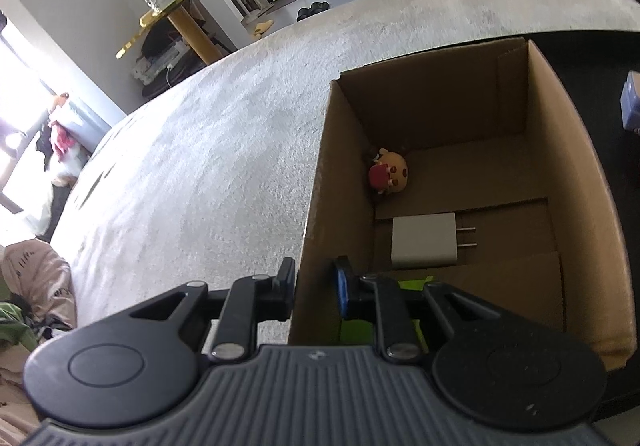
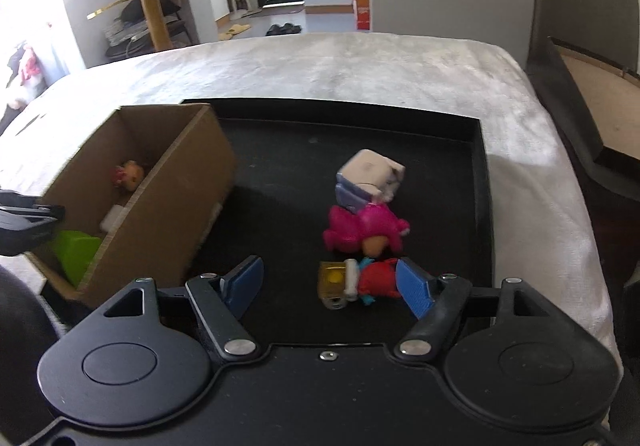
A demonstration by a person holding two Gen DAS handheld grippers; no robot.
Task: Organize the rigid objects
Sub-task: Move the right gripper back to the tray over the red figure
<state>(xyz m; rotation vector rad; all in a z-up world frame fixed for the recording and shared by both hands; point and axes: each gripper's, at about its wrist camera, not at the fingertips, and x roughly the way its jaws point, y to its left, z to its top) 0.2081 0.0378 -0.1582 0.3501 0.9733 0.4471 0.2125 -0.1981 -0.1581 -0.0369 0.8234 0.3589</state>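
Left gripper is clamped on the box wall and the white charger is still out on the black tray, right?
Not quite: the left gripper does clamp the box wall, but the white charger lies inside the box, as the left wrist view shows.

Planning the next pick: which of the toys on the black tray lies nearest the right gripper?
The red figure, right beside the right gripper's blue pad; the pink toy and white-and-lilac cube lie farther up the tray.

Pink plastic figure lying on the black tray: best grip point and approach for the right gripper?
Judging by its pose, take the pink plastic figure across its rounded body, coming from above. It lies on its side on the black tray, crowded by the white-and-lilac cube toy behind and the red figure in front, so its left and right flanks look freest.
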